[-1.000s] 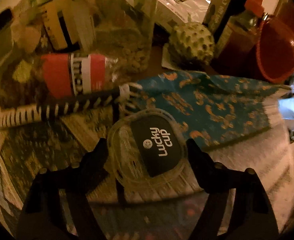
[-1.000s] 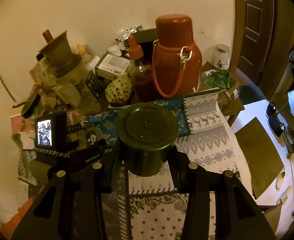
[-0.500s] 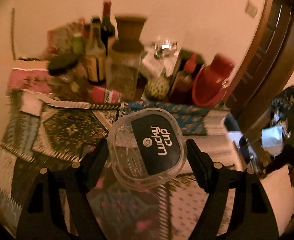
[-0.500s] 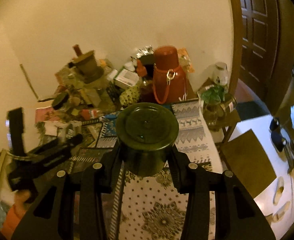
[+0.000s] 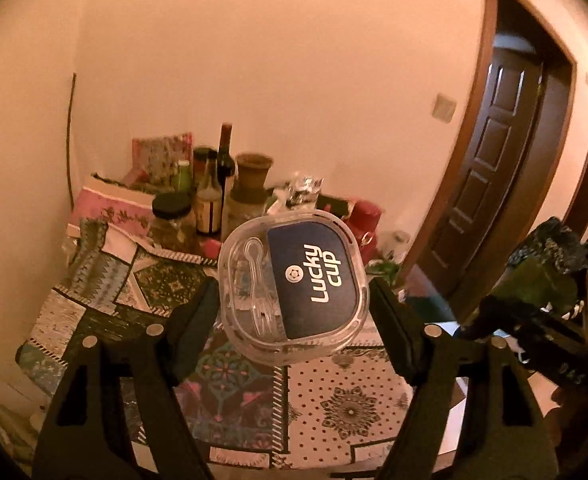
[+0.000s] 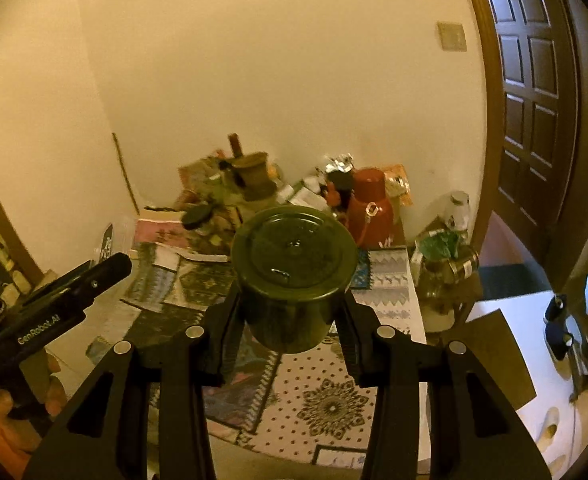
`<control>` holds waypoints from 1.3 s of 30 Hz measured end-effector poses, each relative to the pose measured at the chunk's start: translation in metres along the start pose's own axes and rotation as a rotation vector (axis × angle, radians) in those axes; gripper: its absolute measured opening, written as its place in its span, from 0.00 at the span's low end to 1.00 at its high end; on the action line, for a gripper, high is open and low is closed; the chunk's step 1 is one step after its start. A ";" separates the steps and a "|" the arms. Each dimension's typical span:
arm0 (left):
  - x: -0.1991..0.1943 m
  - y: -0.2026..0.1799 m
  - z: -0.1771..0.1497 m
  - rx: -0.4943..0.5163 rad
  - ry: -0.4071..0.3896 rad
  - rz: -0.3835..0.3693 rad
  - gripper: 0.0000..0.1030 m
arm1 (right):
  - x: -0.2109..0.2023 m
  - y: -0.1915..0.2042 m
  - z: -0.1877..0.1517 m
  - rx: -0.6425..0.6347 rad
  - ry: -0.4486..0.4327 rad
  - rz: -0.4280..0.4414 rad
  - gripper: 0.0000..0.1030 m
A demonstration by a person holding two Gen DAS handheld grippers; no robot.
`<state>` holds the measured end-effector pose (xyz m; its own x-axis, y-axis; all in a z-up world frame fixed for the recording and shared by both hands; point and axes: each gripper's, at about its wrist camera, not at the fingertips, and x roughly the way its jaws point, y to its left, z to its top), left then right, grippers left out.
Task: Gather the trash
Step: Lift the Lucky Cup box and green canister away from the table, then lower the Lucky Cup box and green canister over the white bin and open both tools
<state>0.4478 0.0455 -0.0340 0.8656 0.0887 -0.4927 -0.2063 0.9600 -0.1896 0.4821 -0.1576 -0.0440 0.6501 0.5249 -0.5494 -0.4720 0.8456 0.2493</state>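
Note:
My left gripper (image 5: 293,300) is shut on a clear plastic "Lucky cup" container (image 5: 294,286) with a dark label and a plastic fork inside, held up in the air well above the table. My right gripper (image 6: 292,308) is shut on a dark green lidded cup (image 6: 294,272), also held high over the table. The left gripper also shows at the left of the right wrist view (image 6: 106,270).
A table with a patchwork cloth (image 5: 325,396) lies below. Bottles and jars (image 5: 214,200) crowd its far side by the wall, with a red flask (image 6: 369,208). A dark wooden door (image 6: 533,92) stands at the right. Shoes (image 6: 557,332) lie on the floor.
Both grippers have pulled up and back from the table with their loads. The clutter now looks smaller and farther, and the wall and door have come into view.

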 end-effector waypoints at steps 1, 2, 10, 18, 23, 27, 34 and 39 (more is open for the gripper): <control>-0.010 0.000 -0.001 0.004 -0.013 -0.007 0.72 | -0.006 0.005 -0.001 -0.004 -0.008 0.002 0.38; -0.020 0.001 -0.002 0.009 -0.027 -0.013 0.72 | -0.013 0.014 -0.004 -0.008 -0.019 0.004 0.38; -0.102 0.029 -0.029 0.055 -0.058 -0.095 0.71 | -0.058 0.070 -0.042 0.006 -0.052 -0.034 0.38; -0.178 0.077 -0.082 0.099 -0.001 -0.137 0.71 | -0.107 0.133 -0.107 0.063 -0.048 -0.082 0.38; -0.218 0.099 -0.112 0.119 0.019 -0.161 0.71 | -0.130 0.161 -0.144 0.093 -0.027 -0.110 0.38; -0.235 0.108 -0.127 0.127 0.049 -0.175 0.71 | -0.137 0.169 -0.159 0.112 0.004 -0.125 0.38; -0.230 0.115 -0.155 0.103 0.145 -0.180 0.71 | -0.138 0.173 -0.184 0.122 0.087 -0.144 0.38; -0.206 0.114 -0.181 0.086 0.232 -0.164 0.71 | -0.127 0.158 -0.205 0.130 0.151 -0.153 0.38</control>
<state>0.1633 0.0888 -0.1082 0.7548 -0.1228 -0.6444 -0.0243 0.9764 -0.2145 0.2027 -0.1100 -0.0988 0.6067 0.3779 -0.6993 -0.2882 0.9245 0.2496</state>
